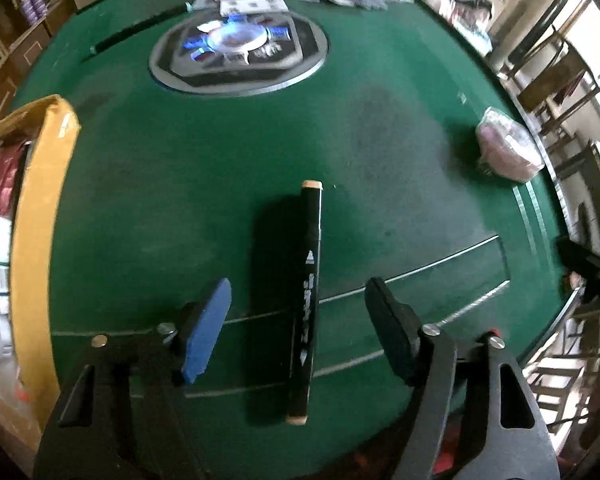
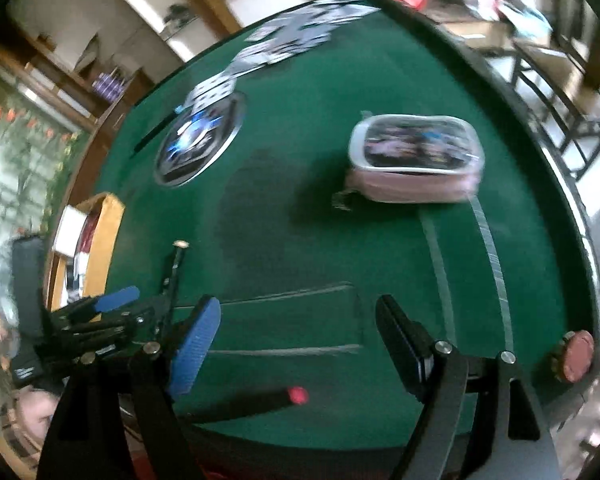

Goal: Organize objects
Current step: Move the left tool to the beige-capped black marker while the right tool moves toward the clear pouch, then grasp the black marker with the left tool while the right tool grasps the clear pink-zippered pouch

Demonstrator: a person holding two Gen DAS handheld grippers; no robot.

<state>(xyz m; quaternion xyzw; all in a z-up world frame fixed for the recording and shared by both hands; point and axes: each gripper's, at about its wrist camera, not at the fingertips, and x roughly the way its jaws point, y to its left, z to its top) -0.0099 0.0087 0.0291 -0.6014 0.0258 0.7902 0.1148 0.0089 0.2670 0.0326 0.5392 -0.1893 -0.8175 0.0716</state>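
Straddling marker: left gripper (image 1: 298, 328) is hovering released, black marker (image 1: 309, 300) lying between its fingers, lengthwise for pinching
Right gripper (image 2: 298, 344): is hanging released, pouch (image 2: 414, 160) well ahead of its fingers

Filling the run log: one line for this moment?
left tongs: open, straddling black marker | right tongs: open, empty | pouch: on table

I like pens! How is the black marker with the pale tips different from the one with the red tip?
The black marker has cream ends and lies between the left gripper's open fingers. The red-tipped marker lies near the right gripper, crosswise below its open fingers. Both are dark, slim and flat on the green table.
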